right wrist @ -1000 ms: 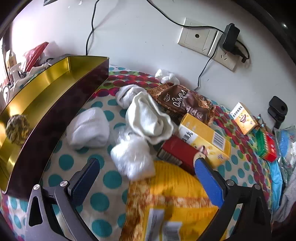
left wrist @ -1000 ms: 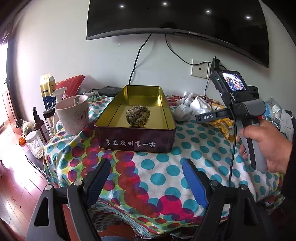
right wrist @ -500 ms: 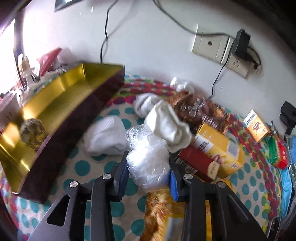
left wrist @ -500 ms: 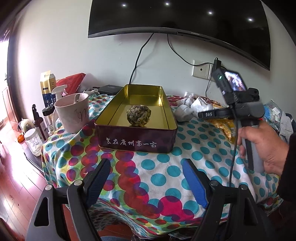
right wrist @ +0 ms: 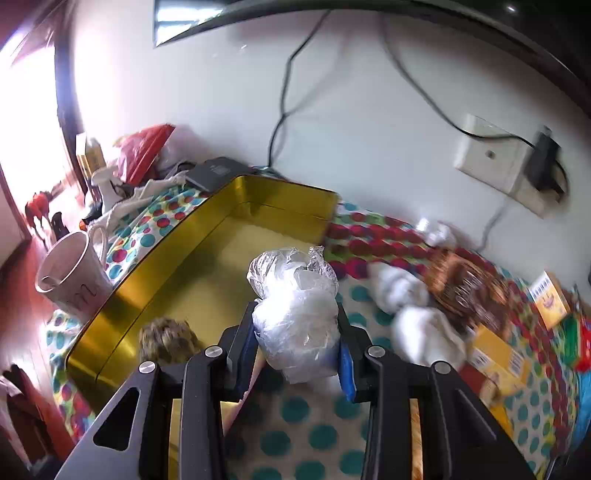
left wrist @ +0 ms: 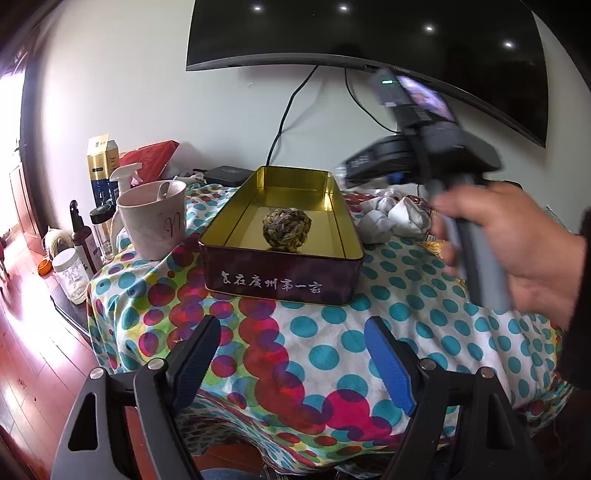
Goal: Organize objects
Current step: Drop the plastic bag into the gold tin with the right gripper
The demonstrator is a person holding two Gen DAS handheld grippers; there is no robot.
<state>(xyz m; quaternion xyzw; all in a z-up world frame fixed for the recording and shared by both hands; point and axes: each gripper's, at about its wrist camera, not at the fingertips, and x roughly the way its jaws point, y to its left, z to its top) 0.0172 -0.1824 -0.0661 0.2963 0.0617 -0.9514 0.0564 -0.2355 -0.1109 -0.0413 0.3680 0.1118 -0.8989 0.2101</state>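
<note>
**Plastic bundle held over the tin**

Polka-dot cloth (left wrist: 332, 354) covered the table below a wall-mounted screen (left wrist: 369, 33) and a wall socket (right wrist: 491, 155). On it stood a long open tin (left wrist: 280, 280), gold inside and dark maroon outside, its long axis running from the near edge toward the far wall. White Chinese characters ran along its near wall; I could not read them reliably. A woven ball (left wrist: 287, 229) lay inside the tin, toward its near end.

The right gripper (right wrist: 295, 350) pinched a crumpled clear plastic bundle (right wrist: 295, 295) between its blue pads, the bundle standing upright above the tin's right rim. In the left wrist view that gripper was motion-blurred, and its pads were hidden behind the hand (left wrist: 517, 251) on its handle. The left gripper (left wrist: 291, 354) was spread wide with nothing between its pads, near the table's front edge.

A pale mug (left wrist: 155, 218) with a scrawled mark stood left of the tin. White socks (right wrist: 413, 310) and snack boxes (right wrist: 498, 354) lay blurred on the right, their print unreadable.
</note>
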